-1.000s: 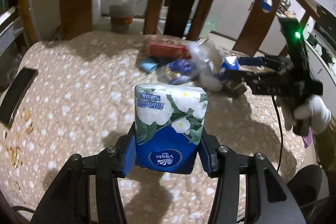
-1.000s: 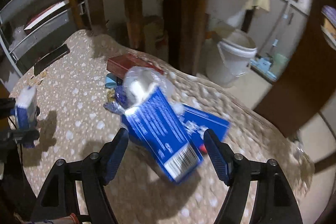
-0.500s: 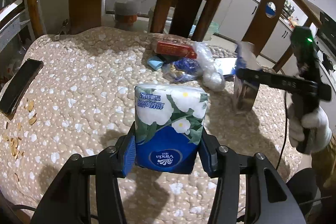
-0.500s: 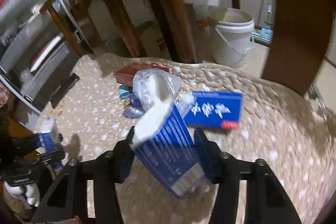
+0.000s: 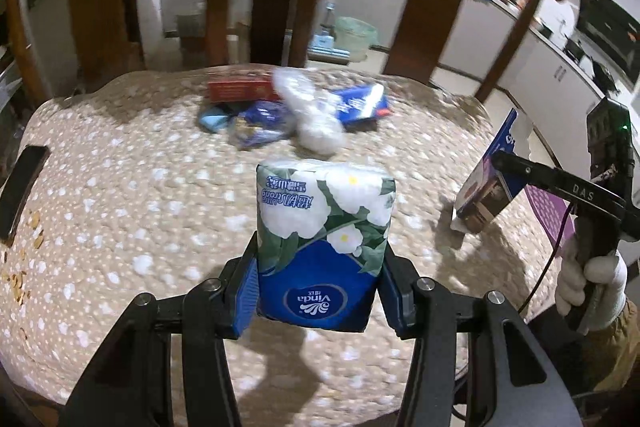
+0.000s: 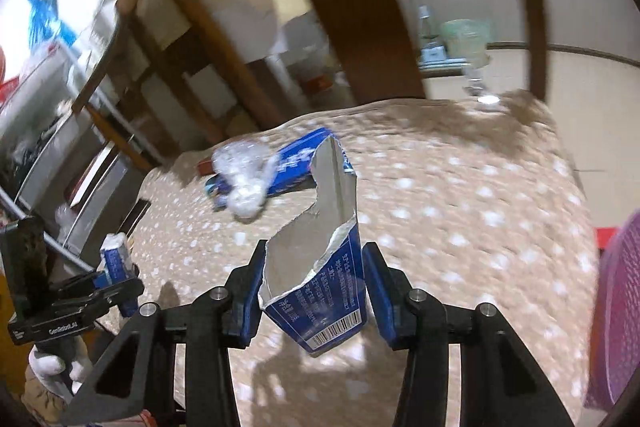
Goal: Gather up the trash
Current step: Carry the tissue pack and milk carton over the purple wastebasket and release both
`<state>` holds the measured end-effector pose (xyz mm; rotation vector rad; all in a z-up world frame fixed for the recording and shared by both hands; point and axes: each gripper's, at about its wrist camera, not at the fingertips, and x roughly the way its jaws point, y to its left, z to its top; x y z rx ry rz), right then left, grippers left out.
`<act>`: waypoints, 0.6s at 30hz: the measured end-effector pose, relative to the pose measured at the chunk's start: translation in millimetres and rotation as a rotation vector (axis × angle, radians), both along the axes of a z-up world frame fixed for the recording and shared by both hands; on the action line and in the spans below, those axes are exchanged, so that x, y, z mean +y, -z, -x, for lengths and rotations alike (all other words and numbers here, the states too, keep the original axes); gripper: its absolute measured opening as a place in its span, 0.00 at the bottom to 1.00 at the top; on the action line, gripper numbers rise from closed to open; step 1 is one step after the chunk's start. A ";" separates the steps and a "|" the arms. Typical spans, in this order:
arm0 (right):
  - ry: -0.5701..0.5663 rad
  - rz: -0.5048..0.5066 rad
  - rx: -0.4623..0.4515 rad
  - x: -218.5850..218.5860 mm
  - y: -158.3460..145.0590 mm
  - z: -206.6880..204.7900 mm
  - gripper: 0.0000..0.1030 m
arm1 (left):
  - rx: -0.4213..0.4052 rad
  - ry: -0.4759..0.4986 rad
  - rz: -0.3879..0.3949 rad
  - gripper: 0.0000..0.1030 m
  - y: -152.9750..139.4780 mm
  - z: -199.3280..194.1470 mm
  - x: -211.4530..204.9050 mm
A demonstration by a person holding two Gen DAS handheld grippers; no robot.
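Observation:
My left gripper [image 5: 318,295] is shut on an upright pack of tissues [image 5: 324,247], blue and green with white flowers, above the beige spotted tablecloth [image 5: 120,207]. A torn blue carton [image 6: 316,267] with a silver inside sits between the pads of my right gripper [image 6: 312,291], whose jaws are closing on it; it hangs off the cloth at the right, the carton [image 5: 492,179] tilted. Farther back lie a red box [image 5: 240,89], a crumpled clear plastic bag [image 5: 316,115], a flat blue box [image 5: 360,103] and a blue wrapper [image 5: 260,119].
A black phone [image 5: 22,187] and scattered crumbs [image 5: 20,279] lie at the cloth's left edge. A purple basket [image 6: 616,307] stands at the right. Wooden chair backs [image 5: 432,7] rise behind the table. A gloved hand [image 5: 592,283] holds the right gripper's handle.
The right gripper closed on the blue carton, rolled it upright and carried it away from the pile toward the right edge. The left gripper shifted with the tissue pack still gripped.

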<state>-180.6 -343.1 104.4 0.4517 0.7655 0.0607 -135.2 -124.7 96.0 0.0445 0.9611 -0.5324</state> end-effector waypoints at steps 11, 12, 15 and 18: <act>0.245 0.029 -0.063 -78.1 -11.9 55.3 0.48 | -0.010 0.173 -0.012 0.48 -13.8 21.9 -93.8; 0.275 0.033 -0.070 -87.0 -13.6 63.1 0.48 | -0.010 0.189 -0.009 0.48 -15.3 22.5 -104.9; 0.355 0.036 -0.088 -111.1 -17.7 84.2 0.49 | 0.000 0.245 0.016 0.48 -20.7 24.4 -142.5; 0.440 0.029 -0.104 -136.0 -20.6 106.9 0.49 | 0.002 0.305 0.027 0.48 -24.6 28.2 -178.8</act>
